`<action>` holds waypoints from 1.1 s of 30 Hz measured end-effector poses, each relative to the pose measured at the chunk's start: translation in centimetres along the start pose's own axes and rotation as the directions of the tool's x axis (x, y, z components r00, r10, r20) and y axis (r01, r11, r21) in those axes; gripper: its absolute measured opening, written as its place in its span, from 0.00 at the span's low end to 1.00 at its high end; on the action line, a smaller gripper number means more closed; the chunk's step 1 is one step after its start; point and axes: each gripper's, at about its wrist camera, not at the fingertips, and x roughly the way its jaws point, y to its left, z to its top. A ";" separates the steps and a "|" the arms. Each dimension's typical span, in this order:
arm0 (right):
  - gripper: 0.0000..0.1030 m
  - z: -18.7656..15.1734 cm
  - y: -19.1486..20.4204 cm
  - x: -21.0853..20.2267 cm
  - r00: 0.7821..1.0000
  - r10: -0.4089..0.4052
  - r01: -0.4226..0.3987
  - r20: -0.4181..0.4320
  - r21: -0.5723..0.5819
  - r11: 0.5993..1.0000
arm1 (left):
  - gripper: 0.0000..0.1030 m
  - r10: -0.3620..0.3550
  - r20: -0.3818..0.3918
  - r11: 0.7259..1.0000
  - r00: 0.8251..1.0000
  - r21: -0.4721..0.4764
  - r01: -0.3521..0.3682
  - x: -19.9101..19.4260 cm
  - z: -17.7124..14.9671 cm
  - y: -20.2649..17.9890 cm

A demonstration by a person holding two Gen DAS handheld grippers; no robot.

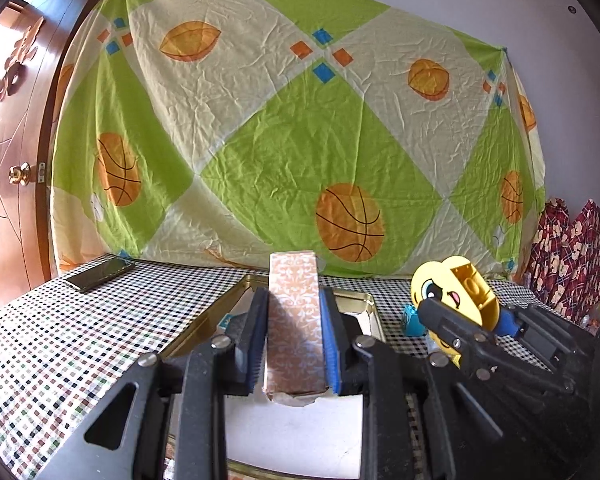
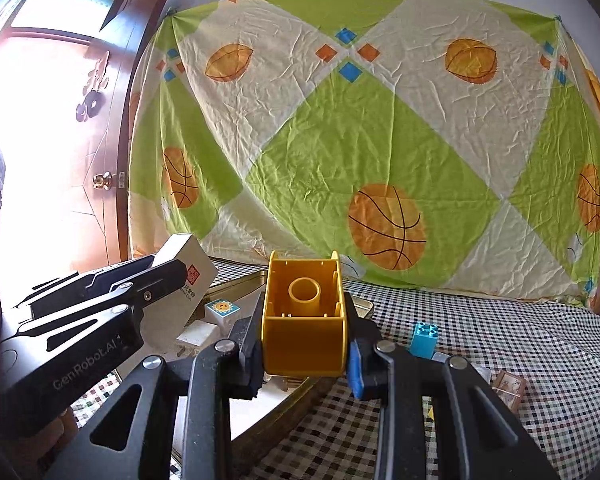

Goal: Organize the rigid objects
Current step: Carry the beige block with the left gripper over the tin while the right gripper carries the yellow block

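Apparently both hands are mid-carry, each bringing a piece toward the shallow metal tray on the checked tablecloth. The left gripper is clamped on a tall patterned box, held upright above the tray's near end; the right gripper is closed around a yellow toy block, its hollow underside facing the camera, held over the tray's right rim. My guess is that the next move is lowering each piece into a free patch of the tray and letting go, which calls for keeping the two grippers from bumping, since they hang close together. Inside the tray, the right wrist view shows a small cube with a sun face and a white block beside it. Outside it, a blue brick stands on the cloth, and a phone lies well apart at the far left.
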 end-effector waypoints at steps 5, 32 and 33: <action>0.33 0.1 0.7 0.5 1.000 0.010 -0.010 -0.005 -0.010 1.000 | 0.23 0.016 -0.006 1.000 1.000 -0.007 -0.016 0.0 -0.1 1.0; 0.33 1.5 0.8 4.5 0.992 0.053 -0.054 -0.111 -0.007 0.999 | 0.23 -0.005 -0.119 1.000 0.993 -0.026 0.002 2.7 1.2 4.6; 0.33 1.6 0.6 5.0 0.990 0.057 -0.058 -0.126 -0.002 0.998 | 0.23 -0.012 -0.132 1.000 0.991 -0.025 0.009 3.1 1.2 4.6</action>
